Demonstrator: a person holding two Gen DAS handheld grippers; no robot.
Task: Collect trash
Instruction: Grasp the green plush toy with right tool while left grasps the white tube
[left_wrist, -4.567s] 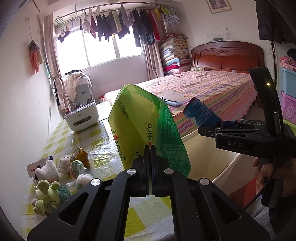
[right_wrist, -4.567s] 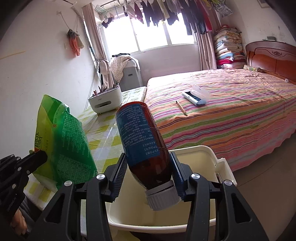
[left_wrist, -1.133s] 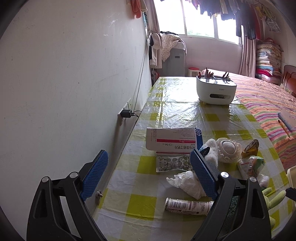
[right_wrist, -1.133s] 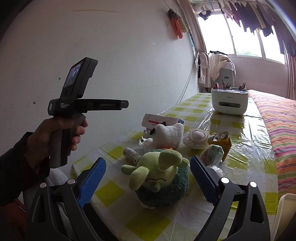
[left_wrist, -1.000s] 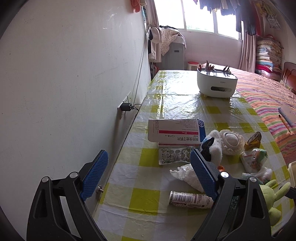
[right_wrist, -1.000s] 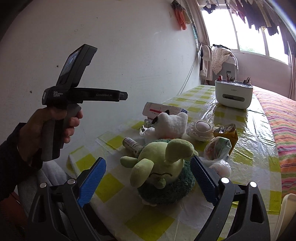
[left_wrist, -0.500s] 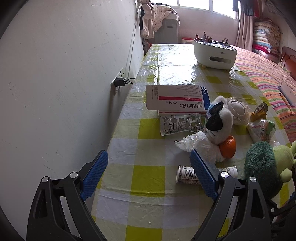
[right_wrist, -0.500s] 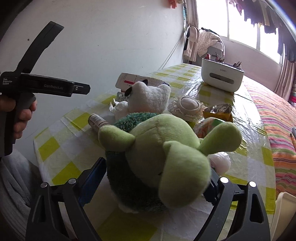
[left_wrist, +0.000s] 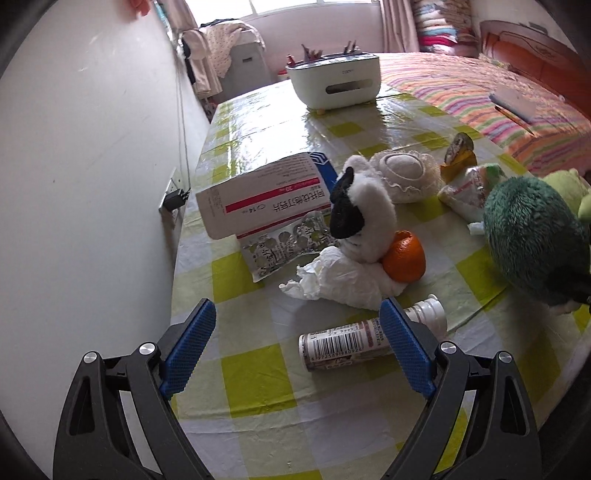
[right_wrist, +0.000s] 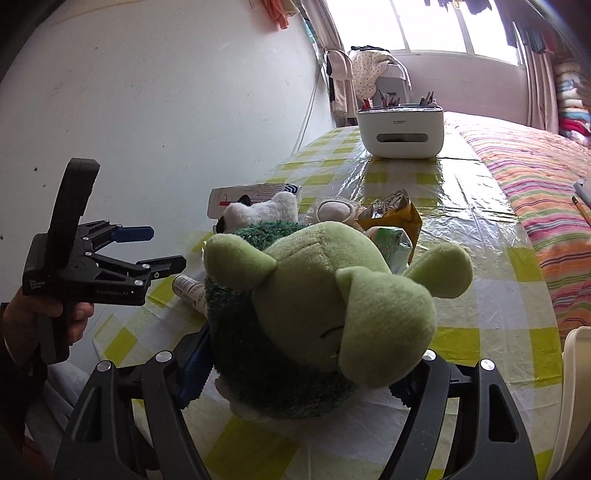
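My left gripper (left_wrist: 297, 349) is open and empty, low over the yellow-checked table (left_wrist: 258, 373). A small lying bottle (left_wrist: 354, 343) with a barcode label and white cap sits just ahead of its right finger. A crumpled white tissue (left_wrist: 340, 280) lies beyond it, by an empty pill blister sheet (left_wrist: 284, 247). My right gripper (right_wrist: 299, 369) is open, its jaws either side of a green plush toy (right_wrist: 325, 306) that fills the view. The left gripper also shows in the right wrist view (right_wrist: 147, 247). A yellow snack wrapper (right_wrist: 395, 218) lies behind the plush.
A white medicine box (left_wrist: 266, 195), a black-and-white plush (left_wrist: 362, 218), an orange (left_wrist: 404, 254) and a lace-edged white cushion (left_wrist: 402, 173) crowd the table's middle. A white tissue box organizer (left_wrist: 334, 79) stands at the far end. The wall runs along the left, a bed (left_wrist: 491, 88) on the right. A white bin rim (right_wrist: 576, 387) shows at right.
Earlier both grippers held trash, a green bag and a brown bottle, over the bin; now both are empty. In the last second both moved down and closer to the table, the right onto the green plush.
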